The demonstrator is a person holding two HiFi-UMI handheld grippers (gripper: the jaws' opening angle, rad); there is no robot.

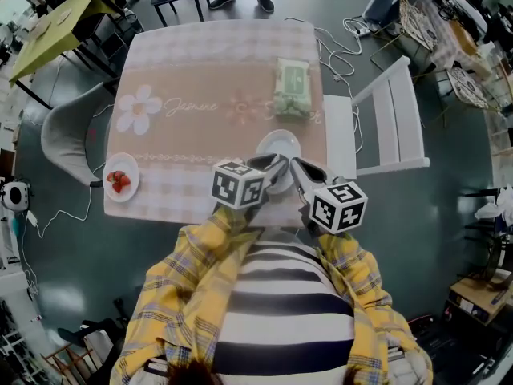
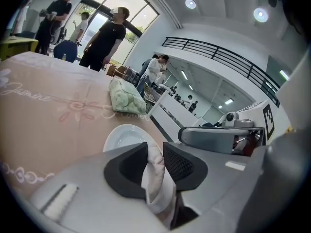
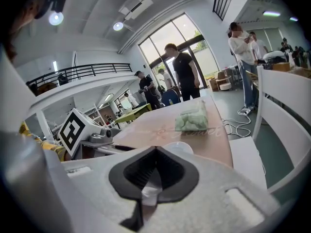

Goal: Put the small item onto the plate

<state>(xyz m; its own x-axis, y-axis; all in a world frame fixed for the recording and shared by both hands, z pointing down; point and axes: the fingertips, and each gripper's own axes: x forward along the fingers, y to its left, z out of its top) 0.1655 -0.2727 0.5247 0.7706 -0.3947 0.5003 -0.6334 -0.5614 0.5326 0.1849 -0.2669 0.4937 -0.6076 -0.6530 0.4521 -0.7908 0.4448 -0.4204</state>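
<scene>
A small empty white plate [image 1: 279, 144] [image 2: 124, 136] [image 3: 180, 147] sits on the pink tablecloth near the table's front edge. My left gripper [image 1: 276, 167] [image 2: 154, 152] hovers at the plate's near rim. A small white crumpled item [image 2: 155, 178] fills the narrow gap between its black pads, touching both, and hangs down behind them. My right gripper [image 1: 295, 167] [image 3: 155, 152] is just to the right of the left one, with its jaw tips meeting. A white scrap shows low behind its pads; I cannot tell what it is.
A green pack of wipes [image 1: 292, 87] [image 2: 125, 98] [image 3: 192, 118] lies beyond the plate. A dish of strawberries [image 1: 121, 179] stands at the table's front left corner. A white chair [image 1: 389, 119] is at the right side, a grey chair [image 1: 68, 135] at the left. People stand beyond the far edge.
</scene>
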